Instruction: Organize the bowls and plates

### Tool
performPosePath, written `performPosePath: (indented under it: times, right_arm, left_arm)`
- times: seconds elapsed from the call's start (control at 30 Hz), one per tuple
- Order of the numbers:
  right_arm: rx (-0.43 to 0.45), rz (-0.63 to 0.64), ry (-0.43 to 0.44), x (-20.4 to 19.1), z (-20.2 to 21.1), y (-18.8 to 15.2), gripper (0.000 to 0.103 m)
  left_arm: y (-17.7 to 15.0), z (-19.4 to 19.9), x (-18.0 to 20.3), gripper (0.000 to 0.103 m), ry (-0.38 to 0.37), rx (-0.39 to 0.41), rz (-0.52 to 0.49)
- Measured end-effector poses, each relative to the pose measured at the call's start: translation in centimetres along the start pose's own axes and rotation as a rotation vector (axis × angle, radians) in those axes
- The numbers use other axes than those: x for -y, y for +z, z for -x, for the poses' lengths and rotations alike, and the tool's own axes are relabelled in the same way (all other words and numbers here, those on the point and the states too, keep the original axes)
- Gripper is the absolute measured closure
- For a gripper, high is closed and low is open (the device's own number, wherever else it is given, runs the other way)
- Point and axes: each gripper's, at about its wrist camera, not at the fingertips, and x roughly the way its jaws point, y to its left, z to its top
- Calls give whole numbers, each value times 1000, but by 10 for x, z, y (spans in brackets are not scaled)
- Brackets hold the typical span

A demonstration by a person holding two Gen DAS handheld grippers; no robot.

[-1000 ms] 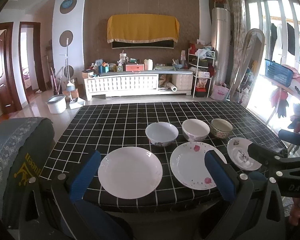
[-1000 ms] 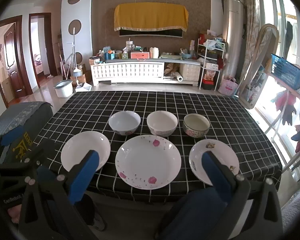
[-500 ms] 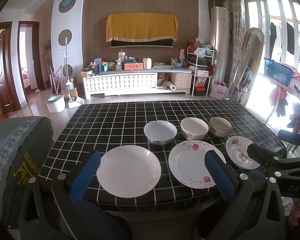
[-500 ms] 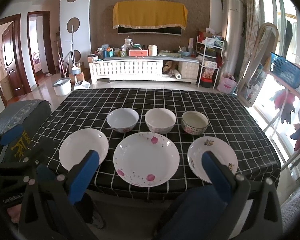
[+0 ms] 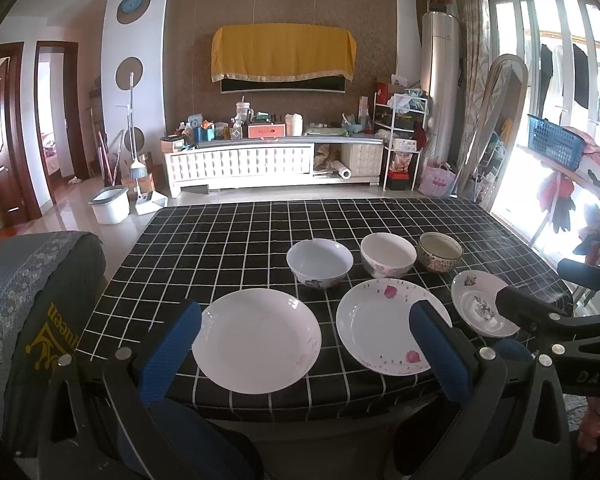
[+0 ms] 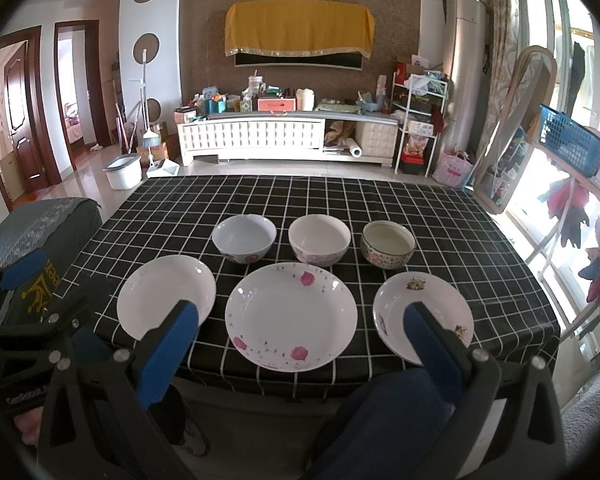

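A table covered in a black cloth with a white grid carries six pieces of crockery in two rows. In the near row, from left to right, lie a plain white round plate, a larger white plate with pink flower prints and a smaller white plate with small coloured motifs on its rim. All three lie flat and apart from one another, close to the near edge of the table. Behind them stand three bowls, upright and side by side with gaps between: a white bowl with a floral band near its base, a cream bowl with a faint pink pattern outside, and a squat bowl with a busy floral outside.

The left tongs, black with blue pads, are spread wide and hold nothing; they hover at the near edge of the table, framing the plain white plate. The right tongs are likewise spread wide and empty, their blue pads on either side of the flowered plate, off the table's near edge. Each tool shows at the edge of the other's view.

Beyond the table stand a long white cabinet cluttered with objects, and a yellow cloth draped on the brown wall
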Motion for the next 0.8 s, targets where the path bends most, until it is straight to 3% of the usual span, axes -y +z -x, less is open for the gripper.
performPosePath:
  times: [0.8]
  right_arm:
    - [-19, 1, -1, -2, -2, -2, 0]
  left_arm:
    - [1, -2, -2, 0, -6, -14, 3]
